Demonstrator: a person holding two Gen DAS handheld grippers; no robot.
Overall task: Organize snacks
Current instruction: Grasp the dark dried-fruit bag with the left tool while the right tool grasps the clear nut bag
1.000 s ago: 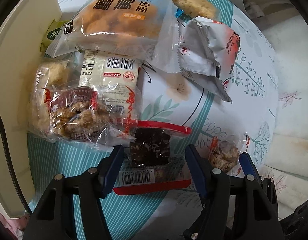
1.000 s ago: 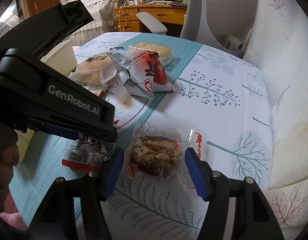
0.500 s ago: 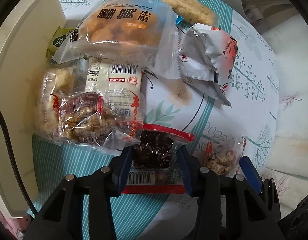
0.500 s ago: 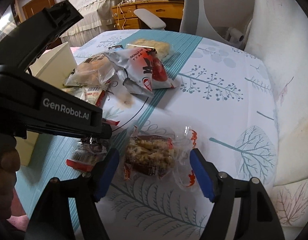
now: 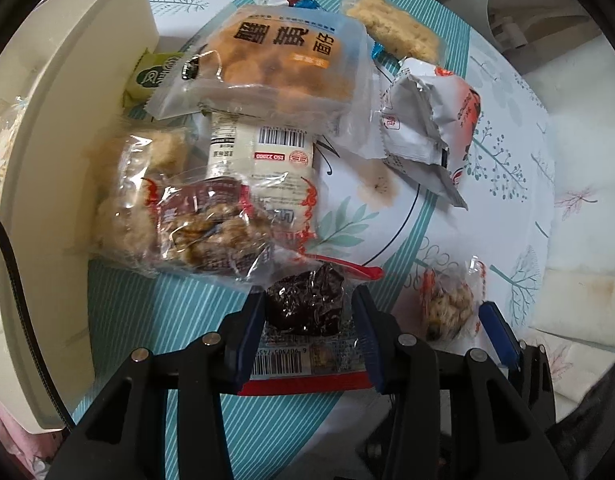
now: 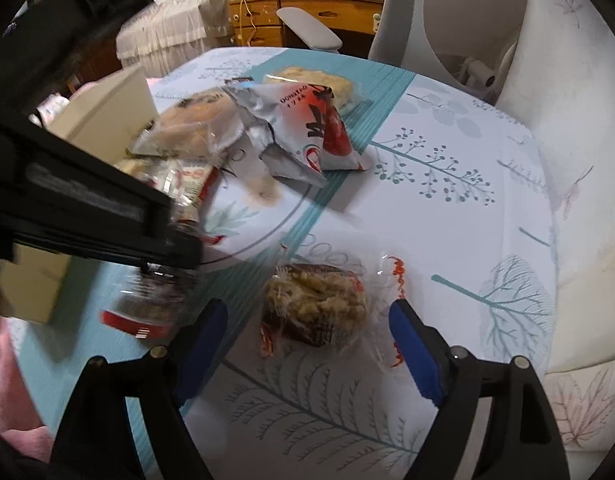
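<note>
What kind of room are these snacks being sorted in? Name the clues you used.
Probably a bedroom at home: a bed with a lace cover, a wooden dresser strewn with cables, and a cloth-covered table.

Ten snack packets (image 5: 283, 60), one cream box (image 5: 67, 128), two grippers (image 5: 307, 332).

Left claw (image 5: 307, 320) clamped, right claw (image 6: 307, 344) opening

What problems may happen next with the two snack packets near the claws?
The left claw pinches the dark snack packet only by its crinkly wrapper, so it may slip free. That packet touches the walnut snack bag, which could be dragged along. The right claw is opening around the nut cluster packet; closing may catch only loose film.
</note>
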